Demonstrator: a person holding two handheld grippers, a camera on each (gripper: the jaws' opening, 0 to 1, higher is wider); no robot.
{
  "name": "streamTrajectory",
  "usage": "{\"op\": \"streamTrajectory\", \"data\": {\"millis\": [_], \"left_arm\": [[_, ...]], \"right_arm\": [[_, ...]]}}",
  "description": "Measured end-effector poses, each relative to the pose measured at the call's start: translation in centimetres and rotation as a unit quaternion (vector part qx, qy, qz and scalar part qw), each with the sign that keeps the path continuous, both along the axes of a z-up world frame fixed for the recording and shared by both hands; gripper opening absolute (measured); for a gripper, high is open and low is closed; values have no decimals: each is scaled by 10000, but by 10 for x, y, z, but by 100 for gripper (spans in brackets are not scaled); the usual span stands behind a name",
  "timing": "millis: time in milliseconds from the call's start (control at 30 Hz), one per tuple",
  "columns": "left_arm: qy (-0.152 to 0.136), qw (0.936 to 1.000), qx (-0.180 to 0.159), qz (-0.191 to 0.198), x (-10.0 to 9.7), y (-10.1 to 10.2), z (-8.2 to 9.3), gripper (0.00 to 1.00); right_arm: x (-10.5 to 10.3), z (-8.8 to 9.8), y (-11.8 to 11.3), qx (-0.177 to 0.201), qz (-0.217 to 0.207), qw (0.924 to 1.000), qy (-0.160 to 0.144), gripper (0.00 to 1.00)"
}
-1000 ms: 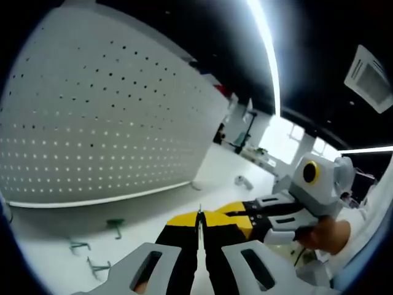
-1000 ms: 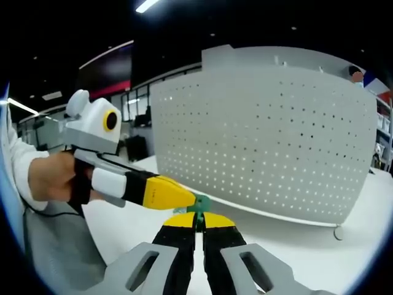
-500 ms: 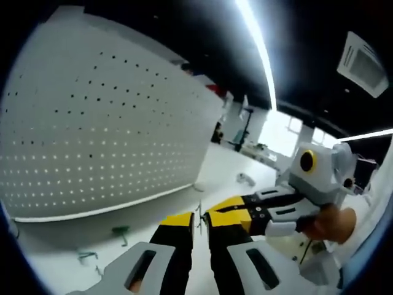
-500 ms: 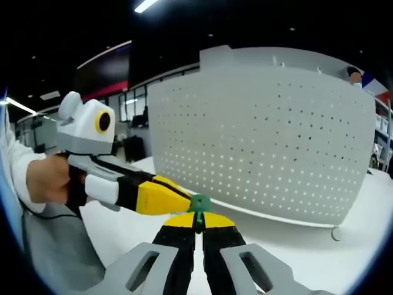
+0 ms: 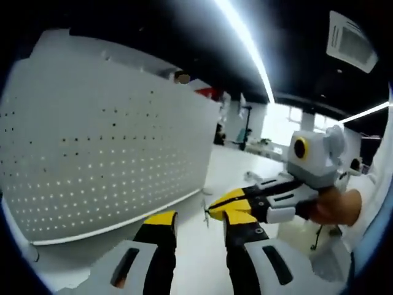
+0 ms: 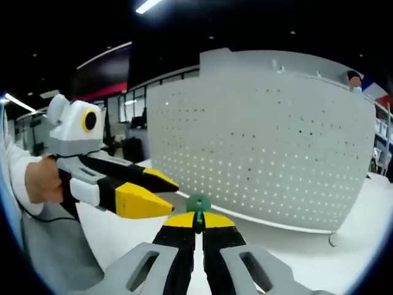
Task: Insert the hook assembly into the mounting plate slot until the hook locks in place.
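A small green hook [image 6: 198, 203] stands up from the tips of my right gripper [image 6: 196, 219], which is shut on it. The white perforated mounting plate [image 6: 264, 141] stands upright on the table just beyond it. My left gripper [image 6: 167, 193] comes in from the left with its yellow jaws apart, a short way left of the hook and not touching it. In the left gripper view my left gripper [image 5: 198, 220] is open with nothing between its jaws. The right gripper [image 5: 212, 209] reaches in from the right, the hook [image 5: 206, 214] showing as a thin sliver at its tip. The plate [image 5: 104, 141] rises on the left.
The white table [image 6: 288, 246] runs along the plate's foot, where a small metal ring [image 6: 331, 237] sticks out at the right end. A person's hands [image 5: 334, 206] [image 6: 42, 181] hold the grippers. Far office furniture [image 5: 255, 144] lies beyond the table.
My left gripper has opened, let go of the hook and drawn back from it. The right gripper keeps hold of the green hook in about the same place.
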State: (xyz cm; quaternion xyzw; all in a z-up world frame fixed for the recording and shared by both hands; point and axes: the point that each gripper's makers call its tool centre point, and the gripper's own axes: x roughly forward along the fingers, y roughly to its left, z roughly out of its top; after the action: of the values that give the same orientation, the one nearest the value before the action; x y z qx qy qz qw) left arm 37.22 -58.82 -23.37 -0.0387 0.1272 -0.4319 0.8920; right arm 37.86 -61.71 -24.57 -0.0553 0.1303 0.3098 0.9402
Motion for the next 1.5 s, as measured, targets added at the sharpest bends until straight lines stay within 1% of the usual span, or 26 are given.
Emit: {"op": "streamTrajectory", "data": {"millis": [133, 167, 233, 300, 367, 500, 567, 700, 800, 900, 1000, 1133, 1233, 1333, 1500], "left_arm": [[-133, 9998, -20, -168, -4, 0, 6, 44], [-284, 9993, 9, -254, -6, 0, 10, 46], [-467, 9982, 86, -359, -8, 2, 13, 49], [-563, 9975, 59, -427, -9, 4, 16, 52], [-627, 9969, 84, -476, -10, 7, 17, 53], [-732, 9961, 140, -474, -10, 12, 18, 60], [-771, 9958, 187, -453, -9, 16, 18, 61], [-799, 9958, 243, -385, -4, 32, 16, 64], [-763, 9962, 251, -345, 0, 46, 11, 63], [-783, 9962, 363, -124, 8, 65, 6, 63], [-827, 9956, 430, 58, 14, 79, 5, 64], [-896, 9947, 442, 245, 21, 97, 6, 63], [-957, 9940, 407, 325, 25, 105, 8, 63], [-1005, 9936, 372, 353, 26, 109, 9, 63], [-942, 9942, 342, 398, 28, 114, 4, 62]], "right_arm": [[2, 2, 1, -26, -17, 10000, -25, 1], [2, 3, 1, -25, -15, 10000, -24, 1], [3, 4, 1, -25, -15, 10000, -50, 1], [4, 5, 2, -34, -18, 10000, -58, 1], [5, 6, 2, -39, -11, 10000, -61, 1], [7, 11, 2, -52, -16, 9999, -104, 1], [9, 14, 2, -56, -20, 9999, -128, 1], [14, 20, 2, -79, -40, 9998, -185, 1], [19, 26, 2, -102, -75, 9996, -246, 1], [24, 30, 1, -101, -123, 9995, -290, 1], [30, 36, 0, -80, -177, 9992, -340, 1], [41, 49, -4, -56, -289, 9984, -478, 1], [50, 62, -9, -10, -410, 9973, -602, 1], [62, 77, -15, 12, -564, 9954, -775, 1], [81, 101, -25, 83, -798, 9915, -1025, 1]]}}
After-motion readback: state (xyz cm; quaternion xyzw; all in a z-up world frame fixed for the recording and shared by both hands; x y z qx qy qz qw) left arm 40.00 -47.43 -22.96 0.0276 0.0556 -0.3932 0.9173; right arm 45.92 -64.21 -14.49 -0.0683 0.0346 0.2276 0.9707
